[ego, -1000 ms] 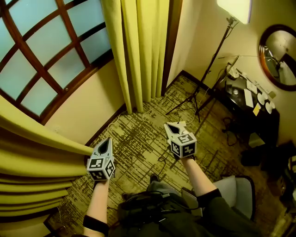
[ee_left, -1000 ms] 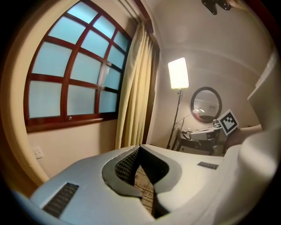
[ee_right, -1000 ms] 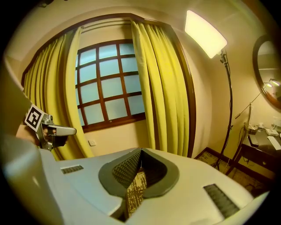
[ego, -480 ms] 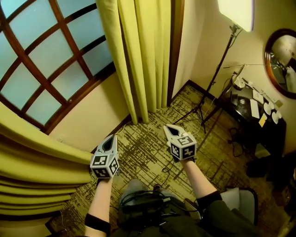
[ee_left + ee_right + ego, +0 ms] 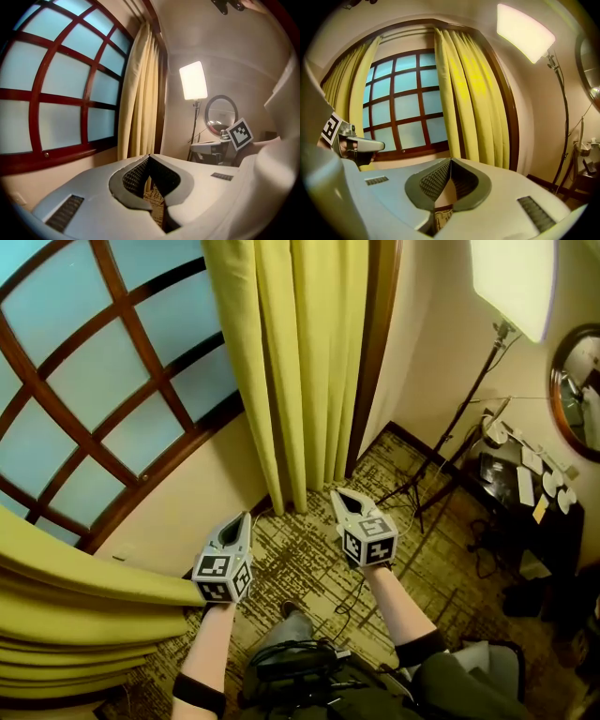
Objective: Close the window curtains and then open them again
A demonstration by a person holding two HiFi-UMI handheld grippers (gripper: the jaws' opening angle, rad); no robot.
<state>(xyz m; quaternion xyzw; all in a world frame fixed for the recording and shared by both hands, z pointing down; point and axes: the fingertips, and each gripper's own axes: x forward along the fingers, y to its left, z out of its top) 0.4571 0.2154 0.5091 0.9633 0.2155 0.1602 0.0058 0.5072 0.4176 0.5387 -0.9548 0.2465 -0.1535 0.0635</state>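
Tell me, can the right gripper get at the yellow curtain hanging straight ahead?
Probably yes. The right gripper points toward the curtain, with only open carpet between them. Its fingers are shut and empty, so they must open first.

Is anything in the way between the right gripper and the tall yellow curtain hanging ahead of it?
No, nothing visible. Only bare carpet lies between the right gripper and the hanging curtain. The light stand stands off to the right.
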